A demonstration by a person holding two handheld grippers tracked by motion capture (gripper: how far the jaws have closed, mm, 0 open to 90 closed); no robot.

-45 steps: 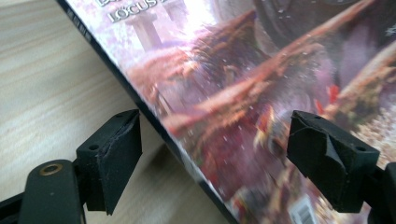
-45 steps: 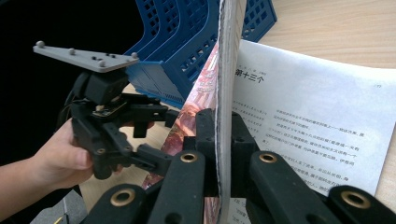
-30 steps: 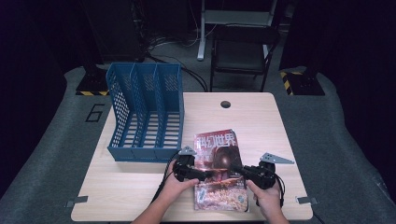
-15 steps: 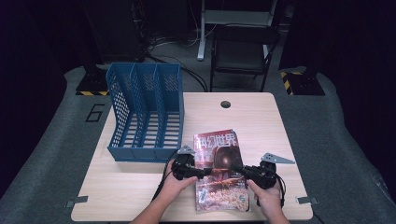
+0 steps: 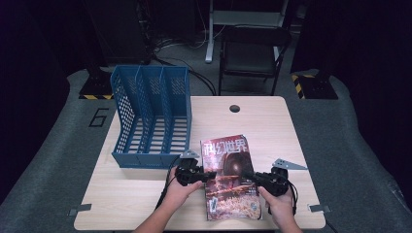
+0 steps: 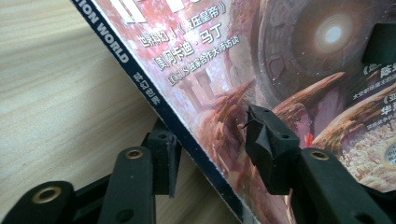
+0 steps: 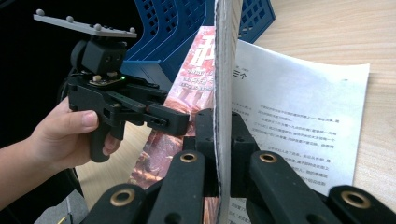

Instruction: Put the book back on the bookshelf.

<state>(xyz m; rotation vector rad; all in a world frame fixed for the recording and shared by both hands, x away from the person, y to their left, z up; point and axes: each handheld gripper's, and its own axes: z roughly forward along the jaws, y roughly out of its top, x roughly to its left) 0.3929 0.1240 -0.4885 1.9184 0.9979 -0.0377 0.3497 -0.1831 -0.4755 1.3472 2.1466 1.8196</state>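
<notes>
We log one magazine [image 5: 228, 177], spine lettered "ION WORLD", near table [image 5: 272, 126] edge; one blue three-slot file rack [image 5: 151, 116] far left. Left gripper [image 5: 194, 175] straddles its spine, jaws apart; right gripper [image 5: 265, 180] clamps its pages.

magazine [image 6: 280, 70] spine, beside left gripper's fingers [image 6: 161, 158]: "ION WORLD" | cover above those fingers: "奥斯卡迪·马丁" | cover title, high view: "科幻世界" | grey floor mat [image 5: 63, 145], far from fingers: "6" | inside page, right gripper view: print too small to read
</notes>
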